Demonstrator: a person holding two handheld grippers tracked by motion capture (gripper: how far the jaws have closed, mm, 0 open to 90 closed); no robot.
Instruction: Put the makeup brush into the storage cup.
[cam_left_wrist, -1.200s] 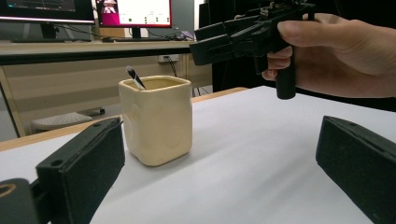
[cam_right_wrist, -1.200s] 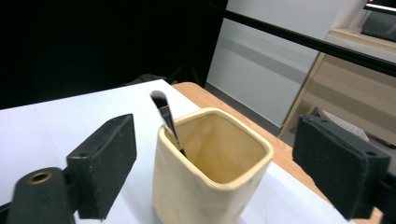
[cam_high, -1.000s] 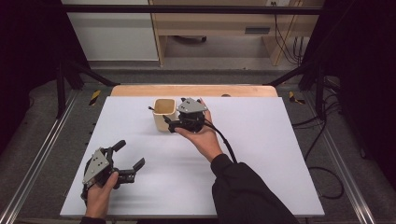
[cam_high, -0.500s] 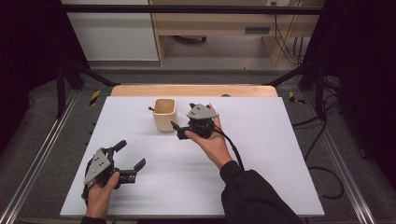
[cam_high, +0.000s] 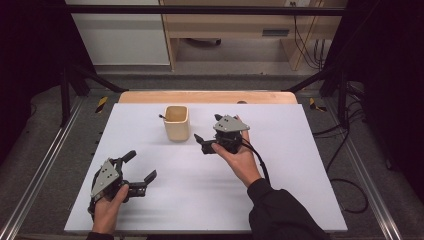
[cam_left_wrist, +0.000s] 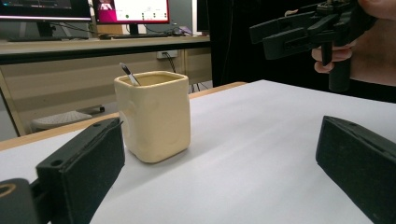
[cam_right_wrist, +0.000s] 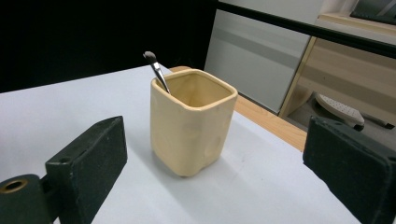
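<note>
Stands upright toward the far middle of the white counter (cam_high: 300, 165): a cream, square-sided ceramic cup (cam_high: 177, 123) with a thin dark-tipped brush (cam_right_wrist: 156, 70) leaning in its far-left corner. Just to its right and slightly nearer, the right hand-held gripper (cam_high: 202, 143), jaws spread wide and holding nothing, pointing left at the cup, close but apart. Well off at the near-left corner, the left hand-held gripper (cam_high: 139, 172), likewise wide open and empty, so clearly the farther of the two
</note>
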